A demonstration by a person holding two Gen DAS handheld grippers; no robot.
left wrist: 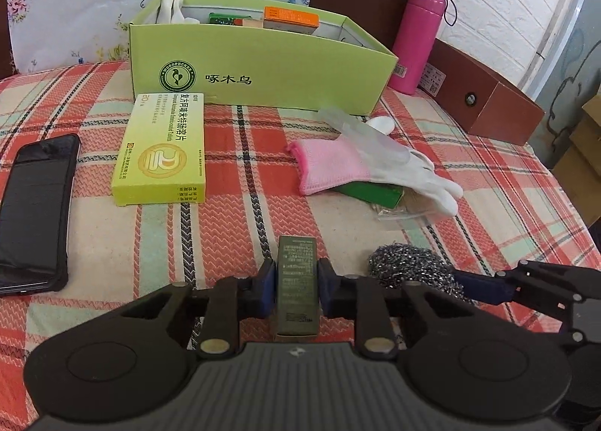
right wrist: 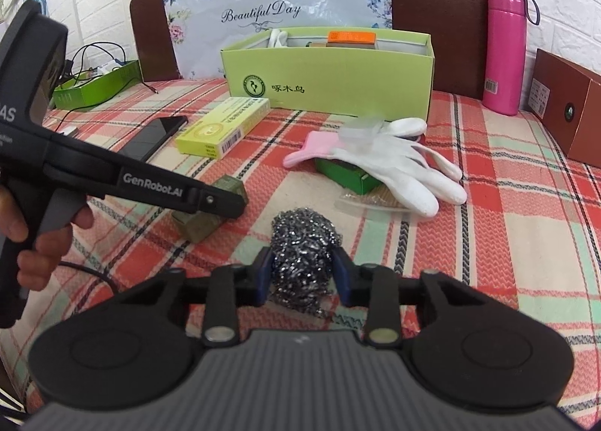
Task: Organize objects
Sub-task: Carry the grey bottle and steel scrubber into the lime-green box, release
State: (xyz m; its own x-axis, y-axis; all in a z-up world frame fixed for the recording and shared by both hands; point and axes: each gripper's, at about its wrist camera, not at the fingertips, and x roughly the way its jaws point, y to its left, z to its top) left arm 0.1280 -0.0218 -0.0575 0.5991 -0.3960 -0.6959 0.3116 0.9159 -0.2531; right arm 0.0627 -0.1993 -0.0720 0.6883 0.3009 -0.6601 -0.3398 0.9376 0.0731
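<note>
My left gripper (left wrist: 296, 280) is shut on a small dark olive box (left wrist: 296, 273) low over the plaid cloth; the box also shows in the right wrist view (right wrist: 204, 220) under the left gripper's fingers. My right gripper (right wrist: 302, 273) is shut on a steel wool scrubber (right wrist: 304, 247), which also shows in the left wrist view (left wrist: 409, 262). An open light green storage box (left wrist: 263, 66) (right wrist: 330, 77) stands at the back with small boxes and a white glove inside.
A yellow-green medicine box (left wrist: 161, 153), a black phone (left wrist: 33, 209), and a pink-and-white glove (left wrist: 360, 164) over a green box (left wrist: 372, 194) lie on the cloth. A pink bottle (left wrist: 417, 40) and brown box (left wrist: 488, 100) stand right.
</note>
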